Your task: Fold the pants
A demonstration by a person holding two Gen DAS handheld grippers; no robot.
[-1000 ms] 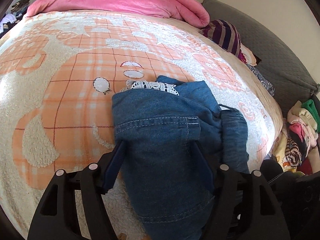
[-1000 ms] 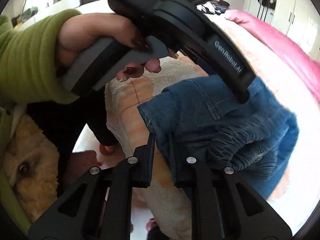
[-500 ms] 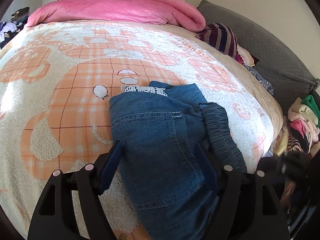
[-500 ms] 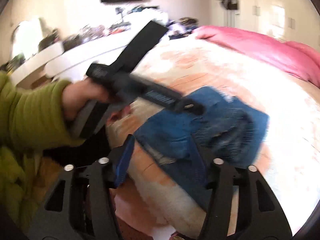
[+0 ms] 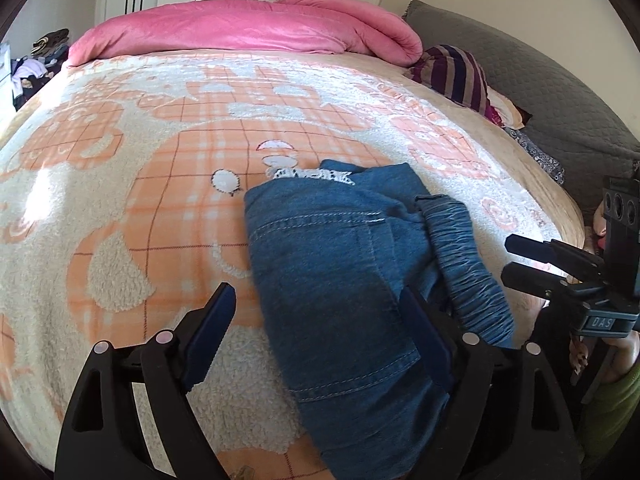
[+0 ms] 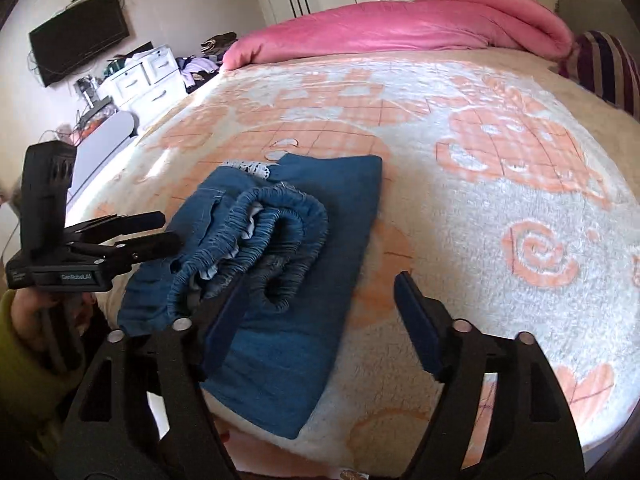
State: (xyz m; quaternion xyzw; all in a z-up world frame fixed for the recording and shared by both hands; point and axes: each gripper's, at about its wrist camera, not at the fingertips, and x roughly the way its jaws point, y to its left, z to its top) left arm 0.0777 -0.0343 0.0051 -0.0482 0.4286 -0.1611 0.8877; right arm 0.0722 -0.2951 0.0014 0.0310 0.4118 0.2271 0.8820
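Blue denim pants [image 5: 340,272] lie folded in a compact stack near the front edge of the bed, the gathered elastic waistband [image 6: 280,232] bunched on top and a strip of white lace [image 5: 316,174] showing at the far end. My left gripper [image 5: 320,320] hovers over the stack's near end, its jaws opening, the pads clear of the cloth. My right gripper [image 6: 320,312] is also opening; its left finger [image 6: 224,320] overlaps the denim and grips nothing, the other hangs over the blanket. Each gripper shows in the other's view: right gripper [image 5: 510,260], left gripper [image 6: 170,228].
An orange-and-white fleece blanket [image 5: 160,200] covers the bed. A pink duvet [image 5: 248,28] is rolled along the far end, beside a striped cushion [image 5: 456,72] and a grey headboard [image 5: 560,96]. White drawers [image 6: 148,76] and a wall TV [image 6: 80,44] stand left. A green sleeve [image 6: 24,344] is at the bed's near edge.
My right gripper let go of the denim edge, rolled upright and drew back to the right. The left jaws spread wider. The pants now lie flat on the blanket.
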